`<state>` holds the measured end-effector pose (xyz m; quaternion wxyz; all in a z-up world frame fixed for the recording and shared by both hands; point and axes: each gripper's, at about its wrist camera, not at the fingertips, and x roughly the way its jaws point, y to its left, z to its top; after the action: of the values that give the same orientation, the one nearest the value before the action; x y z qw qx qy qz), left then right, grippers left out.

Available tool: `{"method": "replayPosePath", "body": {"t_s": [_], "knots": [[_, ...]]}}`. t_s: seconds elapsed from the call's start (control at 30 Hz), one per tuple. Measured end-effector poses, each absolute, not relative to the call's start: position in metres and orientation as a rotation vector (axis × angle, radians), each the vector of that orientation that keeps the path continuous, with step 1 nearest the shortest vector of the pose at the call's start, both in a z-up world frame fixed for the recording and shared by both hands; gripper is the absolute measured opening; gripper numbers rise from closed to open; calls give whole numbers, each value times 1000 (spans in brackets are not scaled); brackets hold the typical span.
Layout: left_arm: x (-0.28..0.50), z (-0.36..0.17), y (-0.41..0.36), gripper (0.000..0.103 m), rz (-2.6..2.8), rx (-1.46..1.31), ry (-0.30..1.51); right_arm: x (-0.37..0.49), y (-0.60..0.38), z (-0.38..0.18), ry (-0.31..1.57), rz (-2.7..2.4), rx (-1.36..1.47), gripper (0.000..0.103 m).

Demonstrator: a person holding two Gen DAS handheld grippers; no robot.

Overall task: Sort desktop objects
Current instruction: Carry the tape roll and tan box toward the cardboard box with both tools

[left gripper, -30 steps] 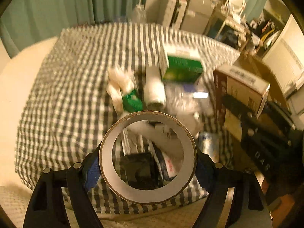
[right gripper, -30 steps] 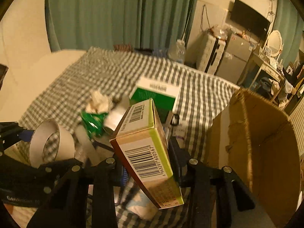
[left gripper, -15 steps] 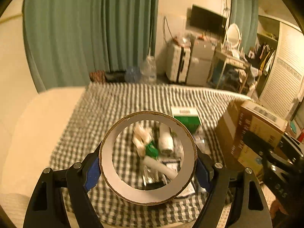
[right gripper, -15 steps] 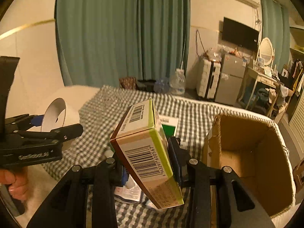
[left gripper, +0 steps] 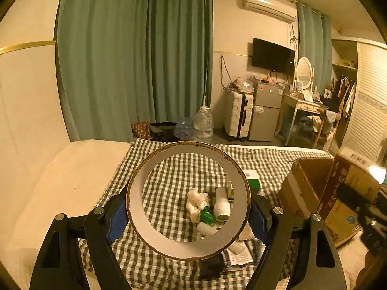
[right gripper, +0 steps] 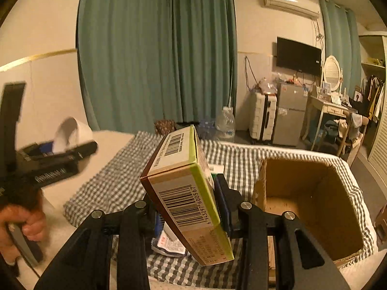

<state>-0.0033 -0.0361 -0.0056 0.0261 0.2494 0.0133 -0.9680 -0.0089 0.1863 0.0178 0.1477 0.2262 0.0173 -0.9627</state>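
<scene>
At the far left of the right wrist view, we are gripping the handle of the left gripper [right gripper: 72, 142] with our left hand [right gripper: 21, 222]; it is blurred there, with a pale ring poking up from between its fingers. In the left wrist view that ring is clear: we are holding a tape roll [left gripper: 188, 200] upright, facing the camera, the blue pads [left gripper: 117, 217] clamped on its outer edge on both sides, jaws standing wide around it. It is hanging in the air above the checked cloth [left gripper: 159, 169].

Through the roll's hole we are seeing the pile lying on the cloth: a crumpled tissue [left gripper: 196, 199], a green wrapper [left gripper: 206, 215] just below it, a white bottle [left gripper: 222, 205] lying beside them, and a white tube [left gripper: 205, 228] nearer us. A green box [left gripper: 252, 178] is lying just past the roll's right edge, and flat packets [left gripper: 238, 253] are peeking out beneath the roll.

Further right, the right gripper [right gripper: 186, 205] is clamped on a carton [right gripper: 186, 191] with barcodes, held tilted with its top leaning left, lifted clear of the cloth. A packet [right gripper: 167, 242] is lying on the cloth under it.

At the right, an open cardboard box [right gripper: 312, 193] is sitting on the cloth, just beside the carton.
</scene>
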Motion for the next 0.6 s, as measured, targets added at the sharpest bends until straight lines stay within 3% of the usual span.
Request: {"method": "replayPosePath", "body": {"t_s": [0.6], "knots": [[25,63,64,83,-3164,598,-66,46,272,91,-35,-2858,364,36]]}}
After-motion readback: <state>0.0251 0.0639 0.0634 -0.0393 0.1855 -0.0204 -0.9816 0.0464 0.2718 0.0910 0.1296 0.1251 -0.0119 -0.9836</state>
